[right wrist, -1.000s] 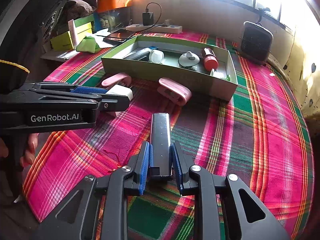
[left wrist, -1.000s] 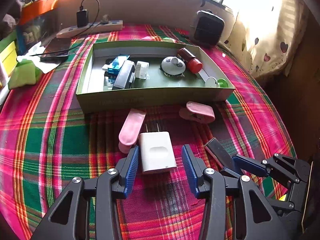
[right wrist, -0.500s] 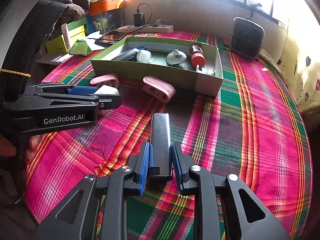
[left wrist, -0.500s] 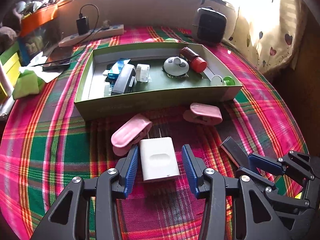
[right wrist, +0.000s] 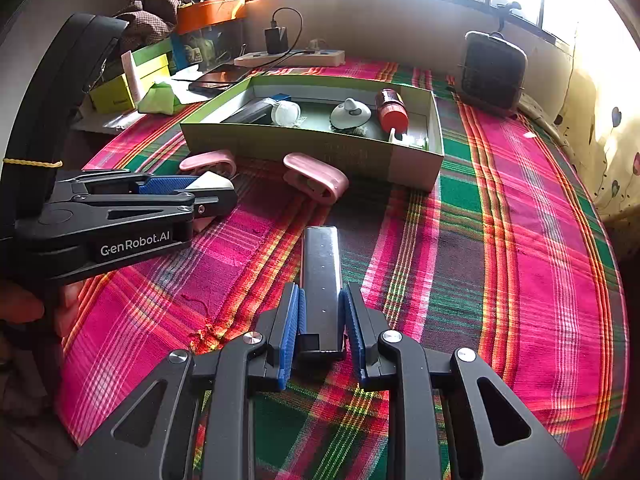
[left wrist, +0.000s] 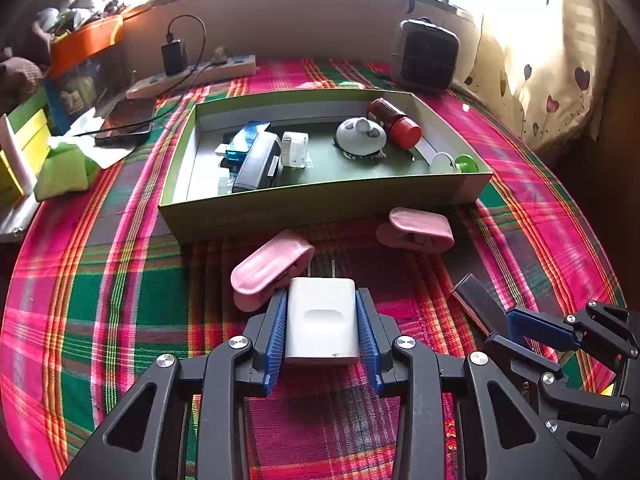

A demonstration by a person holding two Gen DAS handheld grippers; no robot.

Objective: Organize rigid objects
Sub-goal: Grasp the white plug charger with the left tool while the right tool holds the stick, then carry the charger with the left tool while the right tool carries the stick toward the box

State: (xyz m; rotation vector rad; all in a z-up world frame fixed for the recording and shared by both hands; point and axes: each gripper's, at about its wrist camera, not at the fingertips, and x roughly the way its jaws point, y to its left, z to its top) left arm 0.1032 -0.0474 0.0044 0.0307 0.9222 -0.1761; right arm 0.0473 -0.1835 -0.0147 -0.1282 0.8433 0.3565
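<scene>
- Left tool (left wrist: 322, 320) closing its jaws around the white charger (left wrist: 321, 320) on the plaid cloth (left wrist: 120, 300).
- Right tool (right wrist: 322, 320) pinches the dark bar (right wrist: 321, 276).
- Only the left view shows the blue item (left wrist: 244, 142) in the box (left wrist: 320, 204).
- Open cloth right of the box.

A plaid cloth (left wrist: 120, 300) bears a green box (left wrist: 320, 204), two pink clips (left wrist: 272, 268), a white charger (left wrist: 322, 320) and a dark bar (right wrist: 321, 280).

Two close wrist views angled down, both toward the shared green tray (left wrist: 320, 204) (right wrist: 416, 164).
</scene>
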